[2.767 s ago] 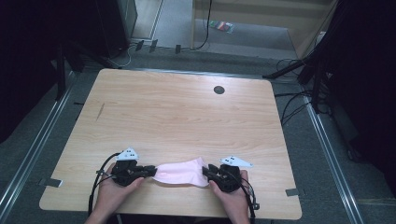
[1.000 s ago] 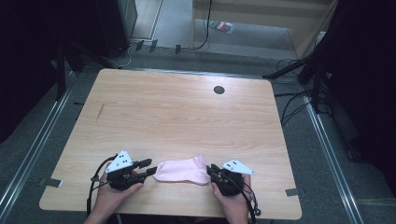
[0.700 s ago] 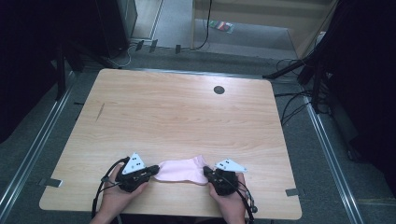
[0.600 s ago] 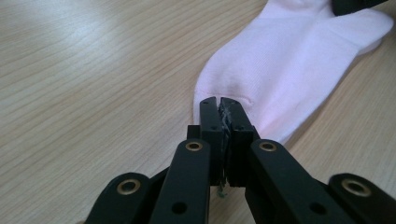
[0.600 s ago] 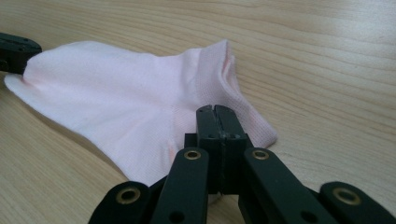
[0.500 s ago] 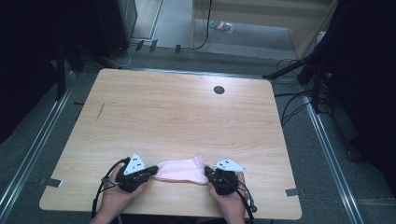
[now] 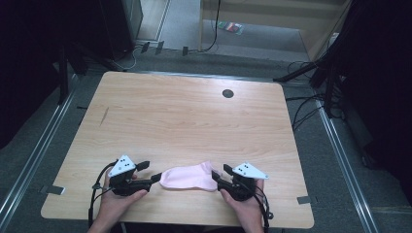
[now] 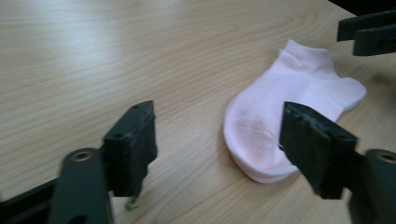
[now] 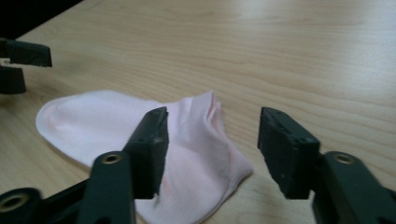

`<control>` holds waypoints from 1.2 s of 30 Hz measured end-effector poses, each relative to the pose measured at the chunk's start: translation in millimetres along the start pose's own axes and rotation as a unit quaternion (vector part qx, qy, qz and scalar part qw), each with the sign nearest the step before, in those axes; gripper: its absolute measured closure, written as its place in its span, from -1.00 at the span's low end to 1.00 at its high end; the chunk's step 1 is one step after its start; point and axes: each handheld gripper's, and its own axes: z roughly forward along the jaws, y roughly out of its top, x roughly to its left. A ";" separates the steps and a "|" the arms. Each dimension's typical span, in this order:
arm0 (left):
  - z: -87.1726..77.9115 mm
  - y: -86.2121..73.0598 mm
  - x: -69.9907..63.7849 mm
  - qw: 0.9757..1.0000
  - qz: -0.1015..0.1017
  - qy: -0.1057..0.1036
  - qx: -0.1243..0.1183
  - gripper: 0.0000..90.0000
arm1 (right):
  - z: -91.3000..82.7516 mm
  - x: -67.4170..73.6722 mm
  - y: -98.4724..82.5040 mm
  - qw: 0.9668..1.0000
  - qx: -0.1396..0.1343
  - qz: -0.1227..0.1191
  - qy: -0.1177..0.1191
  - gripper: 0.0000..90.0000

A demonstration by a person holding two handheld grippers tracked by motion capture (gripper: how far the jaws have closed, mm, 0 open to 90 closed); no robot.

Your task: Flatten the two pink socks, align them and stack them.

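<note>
While the pink sock lies flat on the counter, the left gripper and right gripper flank it, jaws wide, gripping nothing.

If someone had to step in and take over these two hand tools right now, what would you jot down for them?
Left gripper: open, holding nothing, jaws at the toe end of the pink sock.
Right gripper: open, holding nothing, jaws at the sock's cuff end.
The sock lies flat near the front edge of the wooden table, between the two grippers. From its toe end it looks like two layers stacked, perhaps a pair or one sock folded; I cannot tell which.
Done: sock laid out flat, both grippers off it.
Left: hard to say; if more folding or moving is wanted, each gripper would probably need to close on its end first.
</note>
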 end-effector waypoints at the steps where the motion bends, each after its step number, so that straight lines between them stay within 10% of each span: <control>1: -2.1 0.6 0.9 1.000 -0.001 0.006 -0.003 -0.49 | -1.3 -1.4 1.4 1.000 -0.005 0.004 -0.001 -0.18; 11: -17.4 2.4 20.1 0.998 -0.032 0.044 -0.018 -0.85 | -19.2 -18.8 14.5 0.999 -0.013 0.021 -0.023 -0.87; 36: -75.7 -26.7 81.4 0.986 -0.085 0.140 -0.036 -0.97 | -76.4 -88.2 -5.7 0.991 -0.020 0.053 -0.121 -0.78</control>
